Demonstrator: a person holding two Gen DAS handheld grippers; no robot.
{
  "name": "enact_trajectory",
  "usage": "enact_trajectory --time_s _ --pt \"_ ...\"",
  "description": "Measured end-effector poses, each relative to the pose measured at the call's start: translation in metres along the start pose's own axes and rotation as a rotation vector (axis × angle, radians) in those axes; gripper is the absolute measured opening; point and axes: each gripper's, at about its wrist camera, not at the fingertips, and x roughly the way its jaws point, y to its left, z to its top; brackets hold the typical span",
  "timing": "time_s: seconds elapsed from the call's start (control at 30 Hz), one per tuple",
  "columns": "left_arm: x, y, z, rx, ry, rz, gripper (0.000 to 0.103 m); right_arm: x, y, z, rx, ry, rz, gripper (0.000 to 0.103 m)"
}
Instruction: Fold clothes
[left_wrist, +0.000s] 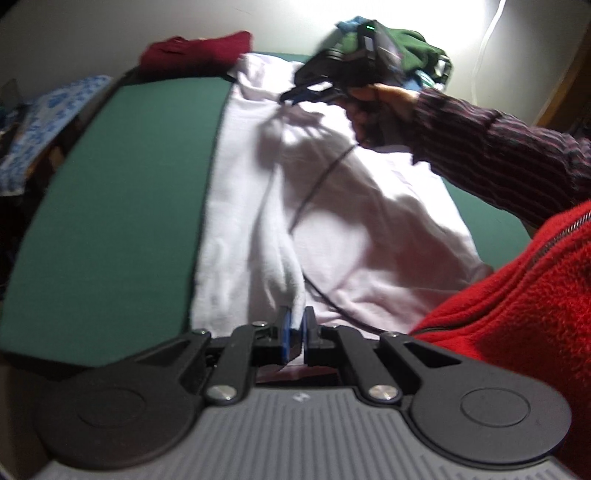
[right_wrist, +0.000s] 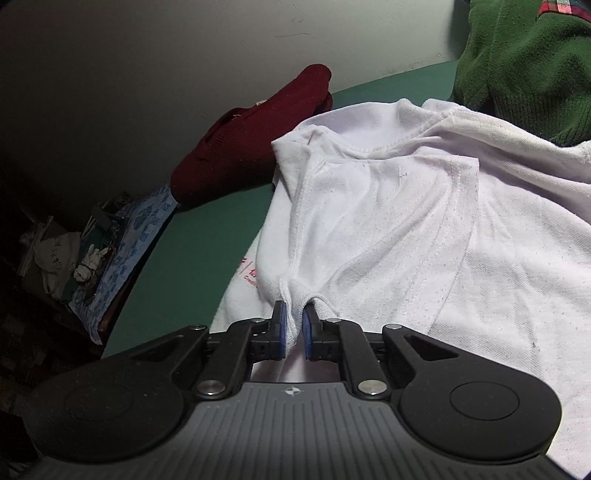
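Firmly between both fingers (right_wrist: 281, 325) — white shirt (right_wrist: 424, 229)

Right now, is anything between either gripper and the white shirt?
No. The left gripper and right gripper each already pinch a fold of the white shirt; nothing sits between.

The left tool (left_wrist: 295, 328) pinches the near edge of a white shirt (left_wrist: 332, 206) spread along the green counter (left_wrist: 122, 206). Far off, the right tool (left_wrist: 310, 94) — held by a hand (left_wrist: 388, 98) in a striped sleeve (left_wrist: 498, 155) — grips the shirt's other end. A maroon garment (left_wrist: 195, 53) and a green one (left_wrist: 417, 50) lie beyond.
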Motion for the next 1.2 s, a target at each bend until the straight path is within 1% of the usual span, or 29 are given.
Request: enact_trajectory --time_s 0.03,0.1,0.17,0.2,0.27,0.33,0.37,0.4,0.43,0.47,0.5,0.53,0.6,0.63,0.7,0.83,0.93,1.0,1.03,1.1,1.13,1.17,1.2 --pt "0.005 -0.001 0.0 -0.004 0.014 -0.02 0.005 -0.001 0.0 -0.001 -0.009 0.003 -0.004 0.013" --pt "0.016 -0.002 0.0 -0.022 0.043 -0.072 0.006 -0.004 -0.001 -0.003 -0.027 0.008 -0.012 0.014" --pt "0.023 -0.001 -0.001 -0.04 0.064 -0.105 0.007 -0.007 -0.001 -0.005 -0.045 0.014 -0.02 0.02" --pt "0.025 0.0 -0.002 -0.048 0.076 -0.117 0.007 -0.008 -0.002 -0.006 -0.054 0.017 -0.024 0.026" --pt "0.022 0.002 -0.005 -0.045 0.094 -0.115 0.007 -0.013 -0.002 -0.008 -0.077 0.023 -0.028 0.027" --pt "0.011 0.007 -0.008 -0.034 0.106 -0.099 0.007 -0.029 0.003 -0.011 -0.123 0.036 -0.001 0.03" --pt "0.004 0.01 -0.009 -0.028 0.111 -0.089 0.008 -0.036 0.004 -0.013 -0.13 0.056 0.025 0.031" --pt "-0.003 0.012 -0.008 -0.022 0.11 -0.079 0.014 -0.043 0.006 -0.016 -0.138 0.077 0.051 0.034" --pt "-0.01 0.014 -0.007 -0.012 0.099 -0.07 0.027 -0.048 0.008 -0.019 -0.146 0.102 0.077 0.039" --pt "-0.017 0.015 -0.005 -0.002 0.088 -0.061 0.033 -0.052 0.01 -0.024 -0.156 0.139 0.1 0.04" --pt "-0.02 0.016 -0.002 0.007 0.078 -0.056 0.041 -0.055 0.013 -0.03 -0.169 0.171 0.121 0.04" --pt "-0.016 0.016 0.002 0.012 0.072 -0.06 0.044 -0.058 0.018 -0.037 -0.188 0.191 0.139 0.04" --pt "-0.006 0.014 0.009 0.022 0.06 -0.068 0.043 -0.059 0.026 -0.052 -0.216 0.234 0.177 0.04" --pt "-0.001 0.014 0.013 0.027 0.053 -0.071 0.038 -0.058 0.031 -0.06 -0.217 0.256 0.201 0.039" --pt "0.01 0.011 0.02 0.038 0.048 -0.079 0.033 -0.053 0.04 -0.075 -0.219 0.285 0.241 0.038" --pt "0.05 0.001 0.022 0.06 0.099 -0.104 0.032 -0.046 0.059 -0.098 -0.254 0.326 0.31 0.038" --pt "0.065 -0.005 0.02 0.072 0.126 -0.124 0.034 -0.038 0.067 -0.112 -0.283 0.399 0.35 0.038" --pt "0.068 -0.01 0.017 0.087 0.136 -0.132 0.038 -0.036 0.068 -0.12 -0.293 0.434 0.356 0.038" --pt "0.067 -0.011 0.016 0.095 0.139 -0.134 0.039 -0.036 0.066 -0.122 -0.293 0.441 0.357 0.036" --pt "0.065 -0.011 0.016 0.104 0.15 -0.143 0.039 -0.041 0.058 -0.121 -0.265 0.444 0.358 0.035" --pt "0.063 -0.01 0.016 0.107 0.158 -0.148 0.039 -0.044 0.053 -0.119 -0.255 0.443 0.345 0.036" --pt "0.06 -0.01 0.016 0.114 0.161 -0.146 0.038 -0.048 0.049 -0.118 -0.251 0.438 0.332 0.036" --pt "0.055 -0.009 0.018 0.132 0.155 -0.128 0.038 -0.054 0.047 -0.117 -0.258 0.427 0.323 0.037"
